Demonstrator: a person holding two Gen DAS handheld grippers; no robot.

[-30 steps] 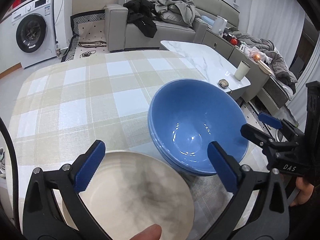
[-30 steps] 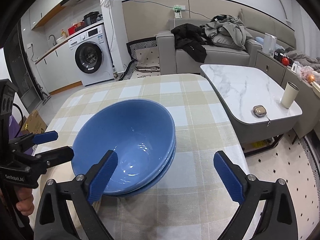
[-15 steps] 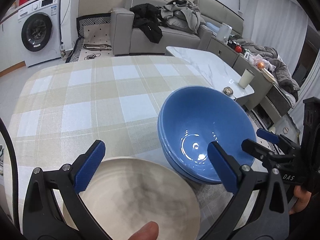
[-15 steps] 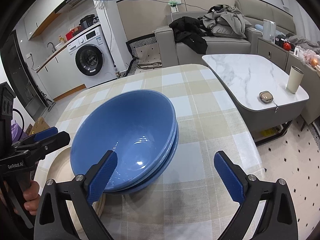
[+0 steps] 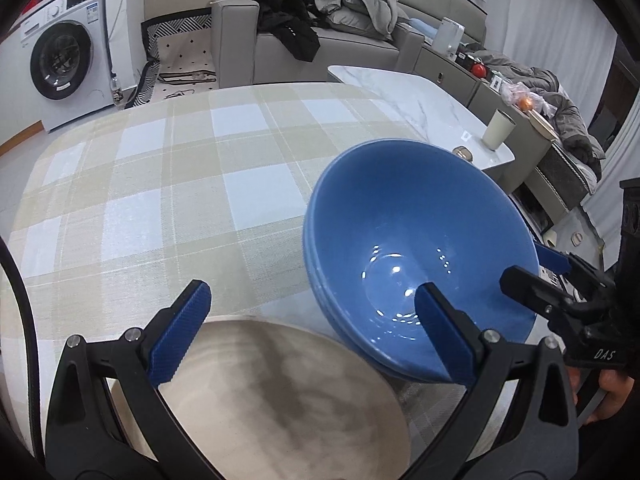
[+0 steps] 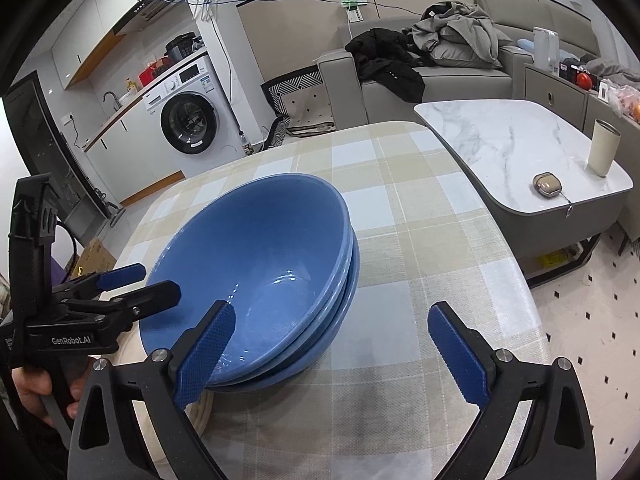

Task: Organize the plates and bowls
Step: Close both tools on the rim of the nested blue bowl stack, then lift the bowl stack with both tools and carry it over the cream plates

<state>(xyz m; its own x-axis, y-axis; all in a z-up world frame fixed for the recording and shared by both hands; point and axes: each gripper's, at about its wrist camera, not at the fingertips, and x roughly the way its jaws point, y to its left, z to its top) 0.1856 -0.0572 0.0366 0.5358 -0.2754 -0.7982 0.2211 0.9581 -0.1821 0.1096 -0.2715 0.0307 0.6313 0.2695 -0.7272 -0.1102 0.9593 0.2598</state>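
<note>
Glossy blue bowls (image 6: 256, 264), nested and round, sit on the checked cloth tabletop (image 5: 160, 184) beside a matte cream plate (image 5: 280, 400). Both hand-held grippers, left (image 5: 312, 332) and right (image 6: 332, 352), gape wide, empty.

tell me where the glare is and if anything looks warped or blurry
Left wrist view: small white highlights dot the inside of the blue bowls, the plate is soft and smudgy up close, the tablecloth checks bow. Right wrist view: a glare streak in the bowls, straight edges curving outward.
</note>
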